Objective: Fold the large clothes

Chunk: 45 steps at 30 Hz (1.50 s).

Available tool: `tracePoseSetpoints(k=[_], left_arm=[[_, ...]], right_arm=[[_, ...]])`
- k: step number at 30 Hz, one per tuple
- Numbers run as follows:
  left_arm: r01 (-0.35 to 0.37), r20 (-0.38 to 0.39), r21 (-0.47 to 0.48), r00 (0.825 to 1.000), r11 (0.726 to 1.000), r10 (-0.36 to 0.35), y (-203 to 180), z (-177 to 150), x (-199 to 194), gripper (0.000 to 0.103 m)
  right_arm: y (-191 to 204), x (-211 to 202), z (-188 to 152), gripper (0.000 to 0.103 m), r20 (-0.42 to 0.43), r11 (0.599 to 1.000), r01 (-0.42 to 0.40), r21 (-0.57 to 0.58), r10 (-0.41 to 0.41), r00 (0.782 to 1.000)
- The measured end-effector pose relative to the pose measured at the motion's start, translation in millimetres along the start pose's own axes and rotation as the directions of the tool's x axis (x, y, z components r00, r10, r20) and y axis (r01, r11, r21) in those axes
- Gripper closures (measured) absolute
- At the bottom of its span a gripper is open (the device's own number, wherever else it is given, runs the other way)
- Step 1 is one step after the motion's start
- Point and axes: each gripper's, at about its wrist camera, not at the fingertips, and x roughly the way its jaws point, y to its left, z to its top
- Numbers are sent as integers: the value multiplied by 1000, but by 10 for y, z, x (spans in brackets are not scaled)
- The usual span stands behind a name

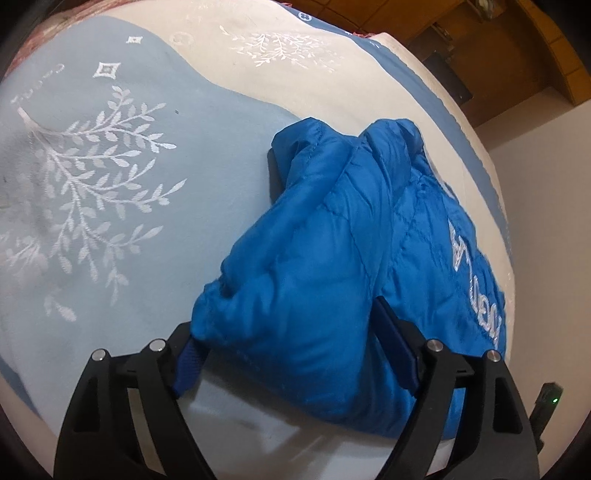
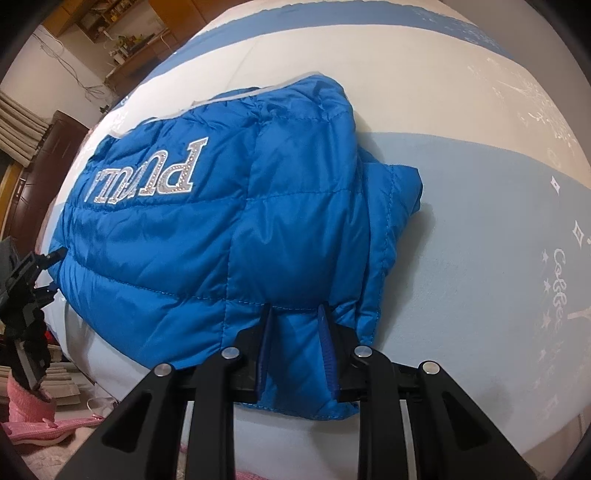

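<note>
A bright blue puffer jacket with silver lettering lies folded into a thick bundle on the bed. My left gripper stands wide open over its near end. The puffy fold bulges between the two blue pads, and the left one sits just at the fabric's corner. In the right wrist view the jacket spreads ahead with its lettering upside down. My right gripper is shut on a pinch of its near hem. The rest of the hem hangs over the bed's edge.
The bedcover is light blue and cream with white leaf embroidery; it stretches wide to the left and far side. Wooden furniture stands beyond the bed. Pink cloth lies on the floor below the bed's edge, near wooden shelves.
</note>
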Motion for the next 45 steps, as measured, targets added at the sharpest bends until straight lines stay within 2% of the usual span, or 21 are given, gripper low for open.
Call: tracePoseSetpoints(k=[3,6,9,11,14,18,26,35,41,45], left_arm=[[23,-1,-11,1000,1000,-23,11,78,49,22],[58,4,-60,998,997,-58,80,150,50,27],[62,13,-23,998,998,-61,56,145,22,41],[64,26,9,998,998,-64,-10,134,-26,57],[77,46,43,996,996,-79,-115,128,-112,68],[65,55,75,996,995,-69,-148,127,-136,69],[45,2,71,999,996,-45,-79,125,84,68],[104,-10,13,995,994,-104,15,165,193,69],[98,54,97,993,990,-104,-254,148,-129,73],[124,100,199,984,972,-146,-603,117,-439,74]], right_arm=[[-3,-1,-3,78,-1,1000,2,-8,-2,1000],[-1,-3,3,78,-7,1000,-1,-12,1,1000],[6,9,20,78,-14,1000,-4,-14,4,1000],[12,15,24,78,-19,1000,-1,-17,0,1000],[23,29,38,78,-25,1000,5,-21,-5,1000],[32,40,50,78,-29,1000,11,-21,-12,1000],[34,63,61,78,-26,1000,14,-17,-14,1000],[26,79,53,78,-21,1000,17,-13,-17,1000],[50,23,36,76,-22,1000,19,-11,-19,1000],[56,-44,20,72,-14,1000,12,-8,-12,1000]])
